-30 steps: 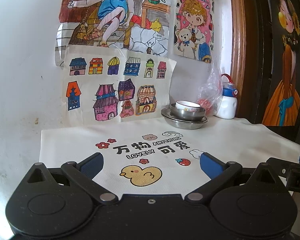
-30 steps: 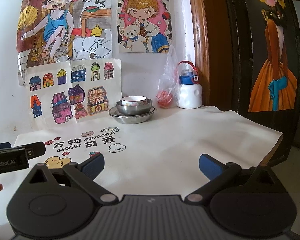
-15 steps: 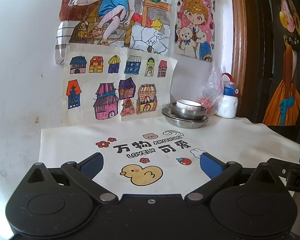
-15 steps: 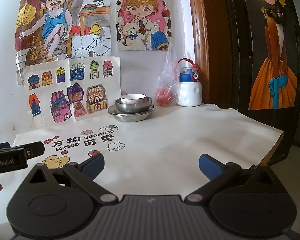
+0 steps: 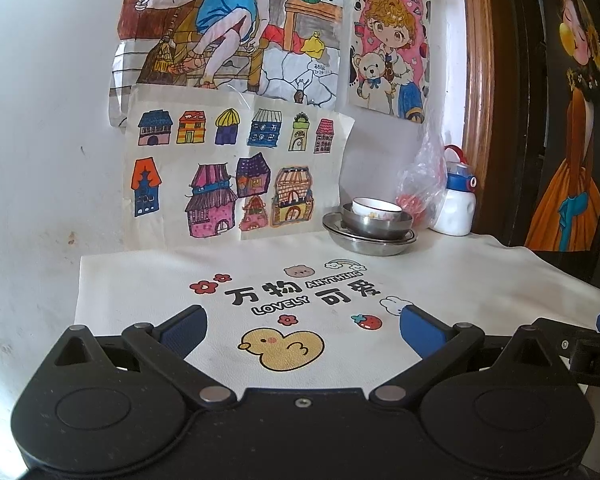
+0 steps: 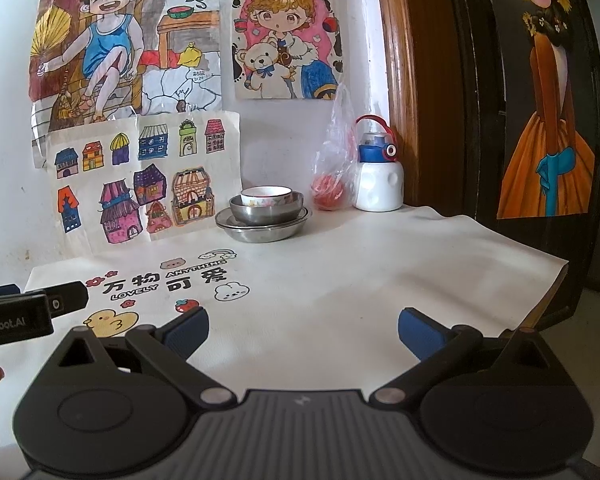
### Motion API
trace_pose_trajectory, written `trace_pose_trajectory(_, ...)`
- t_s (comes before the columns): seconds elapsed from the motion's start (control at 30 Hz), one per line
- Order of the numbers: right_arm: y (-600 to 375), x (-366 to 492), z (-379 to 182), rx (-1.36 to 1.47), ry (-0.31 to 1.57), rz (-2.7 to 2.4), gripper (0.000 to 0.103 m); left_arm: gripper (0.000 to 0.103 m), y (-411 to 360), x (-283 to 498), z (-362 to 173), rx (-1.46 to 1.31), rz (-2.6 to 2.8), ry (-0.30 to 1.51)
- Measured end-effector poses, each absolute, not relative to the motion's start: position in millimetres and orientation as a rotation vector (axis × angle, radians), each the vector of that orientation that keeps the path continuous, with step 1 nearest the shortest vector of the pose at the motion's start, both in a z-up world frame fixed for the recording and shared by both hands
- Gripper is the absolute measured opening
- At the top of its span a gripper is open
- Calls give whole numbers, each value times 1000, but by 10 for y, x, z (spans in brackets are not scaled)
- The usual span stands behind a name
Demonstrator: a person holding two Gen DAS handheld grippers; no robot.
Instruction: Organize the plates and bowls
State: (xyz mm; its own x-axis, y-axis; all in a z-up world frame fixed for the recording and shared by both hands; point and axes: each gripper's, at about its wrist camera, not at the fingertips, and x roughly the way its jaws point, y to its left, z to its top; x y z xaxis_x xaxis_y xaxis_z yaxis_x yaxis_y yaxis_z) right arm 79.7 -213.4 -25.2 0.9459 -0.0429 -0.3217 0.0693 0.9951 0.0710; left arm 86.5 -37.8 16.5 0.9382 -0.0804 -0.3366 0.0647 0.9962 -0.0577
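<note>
A stack stands at the back of the table by the wall: a small white ceramic bowl (image 5: pixel 376 207) inside a steel bowl (image 5: pixel 378 226) on a steel plate (image 5: pixel 370 242). The right wrist view shows the same white bowl (image 6: pixel 266 195), steel bowl (image 6: pixel 266 212) and steel plate (image 6: pixel 264 228). My left gripper (image 5: pixel 302 330) is open and empty, low over the front of the table, far from the stack. My right gripper (image 6: pixel 302 330) is open and empty, also at the front. The left gripper's body (image 6: pixel 16 314) shows at the left edge of the right wrist view.
A white cloth (image 5: pixel 460 276) with a duck and lettering covers the table. A white water bottle (image 6: pixel 380 176) and a plastic bag with something red (image 6: pixel 330 184) stand right of the stack. Drawings hang on the wall (image 5: pixel 40 120). A dark door (image 6: pixel 540 120) is at right.
Both views have shifted slightly, with the stack sitting a little lower in the left wrist view and higher in the right. Both grippers stay open. The stack has not moved.
</note>
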Motion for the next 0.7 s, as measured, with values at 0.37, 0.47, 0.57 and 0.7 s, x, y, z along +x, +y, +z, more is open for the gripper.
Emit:
trace_pose_trajectory(0.37,-2128,800,-255,81,323,-58,103,102,-379,870,164,-47,-73,348)
trace_pose_trajectory(0.47,-2124,799,-258,78,324,-56,103,102,-382,878,166,-48,-73,350)
trace_pose_trajectory(0.57,-2124,800,-258,79,325,-56,103,102,-381,877,166,-49,-72,348)
trace_pose_trajectory(0.7,-2120,804,-261,78,329,-53,103,102,-380,874,166,-49,-73,349)
